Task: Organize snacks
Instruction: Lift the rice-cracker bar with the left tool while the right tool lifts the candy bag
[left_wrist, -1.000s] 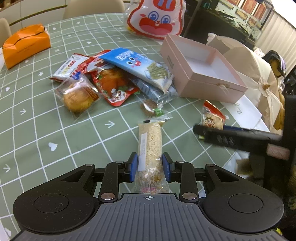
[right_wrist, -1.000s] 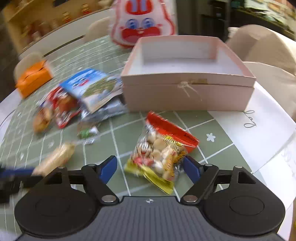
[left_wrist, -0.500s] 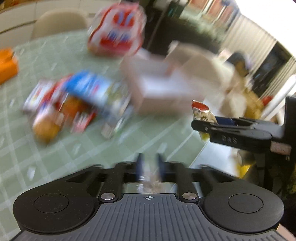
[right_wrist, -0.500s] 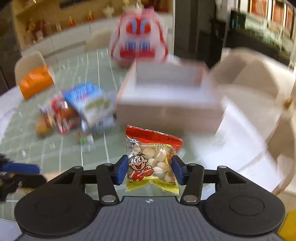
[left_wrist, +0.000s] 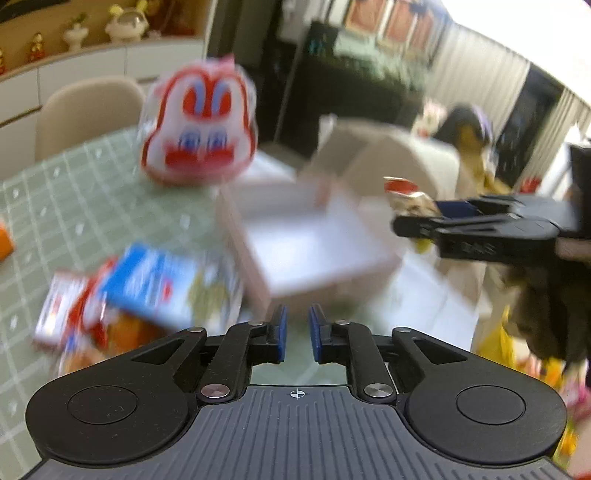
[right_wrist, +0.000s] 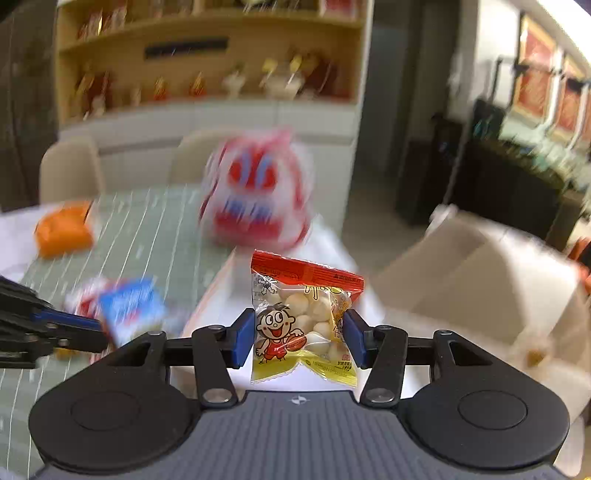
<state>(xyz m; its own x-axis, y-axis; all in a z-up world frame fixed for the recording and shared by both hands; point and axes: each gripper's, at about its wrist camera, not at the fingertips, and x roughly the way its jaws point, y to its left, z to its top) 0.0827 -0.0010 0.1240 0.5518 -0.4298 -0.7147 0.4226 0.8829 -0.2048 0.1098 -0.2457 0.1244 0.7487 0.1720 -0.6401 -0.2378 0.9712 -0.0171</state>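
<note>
Right claw clamped on a cartoon-printed bag of round snacks, held above the pink box. Left claw closed, nothing visible between its pads (view blurred). Snack pile on the tabletop at 9 o'clock.

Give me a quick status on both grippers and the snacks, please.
Left gripper shut, nothing visible in it. Right gripper shut on cartoon-boy biscuit packet, held aloft. Open pink box ahead; nothing seen blocking.
</note>
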